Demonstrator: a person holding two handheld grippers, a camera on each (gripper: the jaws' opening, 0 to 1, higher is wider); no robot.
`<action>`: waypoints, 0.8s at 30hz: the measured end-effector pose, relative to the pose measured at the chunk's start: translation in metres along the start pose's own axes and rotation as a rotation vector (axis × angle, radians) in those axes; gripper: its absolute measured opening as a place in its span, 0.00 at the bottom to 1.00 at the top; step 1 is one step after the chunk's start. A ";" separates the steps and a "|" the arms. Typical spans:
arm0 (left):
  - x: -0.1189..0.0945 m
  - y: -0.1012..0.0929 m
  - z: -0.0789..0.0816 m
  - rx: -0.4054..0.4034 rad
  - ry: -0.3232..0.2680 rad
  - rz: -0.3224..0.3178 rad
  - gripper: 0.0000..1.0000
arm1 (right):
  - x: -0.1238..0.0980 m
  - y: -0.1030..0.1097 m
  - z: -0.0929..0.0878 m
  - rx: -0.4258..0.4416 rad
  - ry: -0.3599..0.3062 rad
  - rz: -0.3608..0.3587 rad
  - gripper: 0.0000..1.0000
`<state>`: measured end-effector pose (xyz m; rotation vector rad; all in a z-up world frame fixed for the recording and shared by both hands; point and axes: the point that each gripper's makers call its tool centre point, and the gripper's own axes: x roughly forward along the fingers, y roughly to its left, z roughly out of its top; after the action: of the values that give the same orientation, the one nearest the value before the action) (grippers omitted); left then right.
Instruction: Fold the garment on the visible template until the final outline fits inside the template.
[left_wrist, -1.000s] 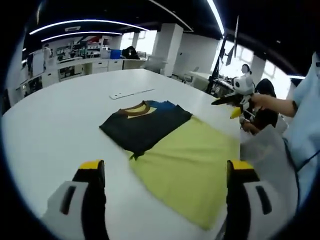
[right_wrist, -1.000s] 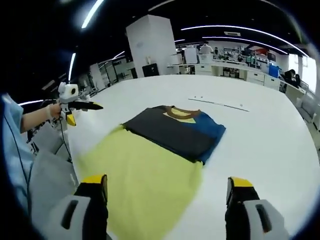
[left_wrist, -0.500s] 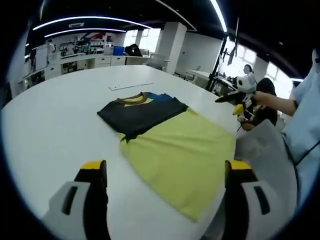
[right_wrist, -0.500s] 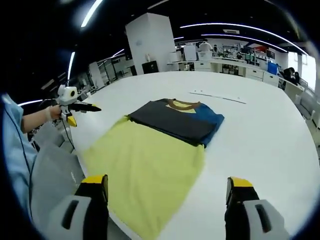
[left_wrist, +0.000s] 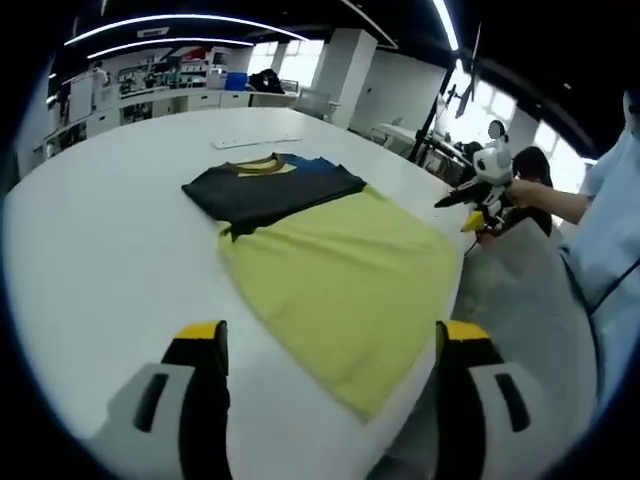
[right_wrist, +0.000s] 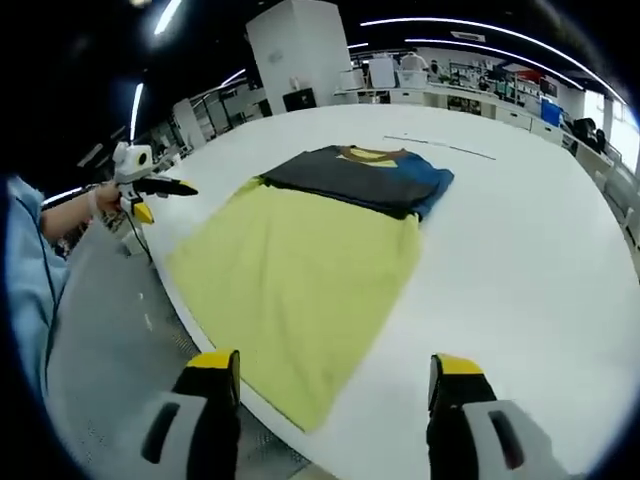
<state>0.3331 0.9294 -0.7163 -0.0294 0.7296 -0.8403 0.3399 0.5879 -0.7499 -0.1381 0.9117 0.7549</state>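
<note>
A garment lies flat on the white table (left_wrist: 90, 250), its yellow-green body (left_wrist: 340, 265) toward me and a folded dark and blue top part (left_wrist: 265, 185) with a brown collar at the far end. The near hem reaches the table edge. My left gripper (left_wrist: 330, 335) hovers open above the near edge, nothing between its yellow-tipped jaws. My right gripper (right_wrist: 332, 362) is open too, over the hem of the yellow-green body (right_wrist: 300, 270), with the dark top part (right_wrist: 365, 175) beyond. Each gripper also appears in the other's view, held off the table's side: right gripper (left_wrist: 478, 190), left gripper (right_wrist: 140, 182).
A thin pale strip (left_wrist: 255, 142) lies on the table (right_wrist: 530, 260) beyond the collar, and shows again as the strip (right_wrist: 440, 147). Grey floor (right_wrist: 110, 340) drops away below the curved table edge. A person's light blue sleeve (left_wrist: 610, 220) is at the side. Desks and a white pillar (right_wrist: 295, 50) stand far back.
Both cameras have drawn back and tilted down, so the table edge and floor show more. The garment lies as before. Both grippers have stayed open.
</note>
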 end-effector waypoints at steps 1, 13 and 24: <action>0.001 -0.002 -0.004 -0.006 0.008 -0.004 0.78 | 0.000 0.001 -0.005 0.006 0.015 0.001 0.64; -0.005 -0.011 -0.051 -0.111 0.112 0.015 0.45 | 0.004 0.013 -0.032 0.138 0.054 0.044 0.19; -0.001 -0.012 -0.067 -0.241 0.142 0.040 0.31 | 0.005 0.016 -0.036 0.200 0.052 0.067 0.08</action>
<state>0.2841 0.9391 -0.7630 -0.1717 0.9603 -0.7171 0.3068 0.5875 -0.7727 0.0489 1.0396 0.7201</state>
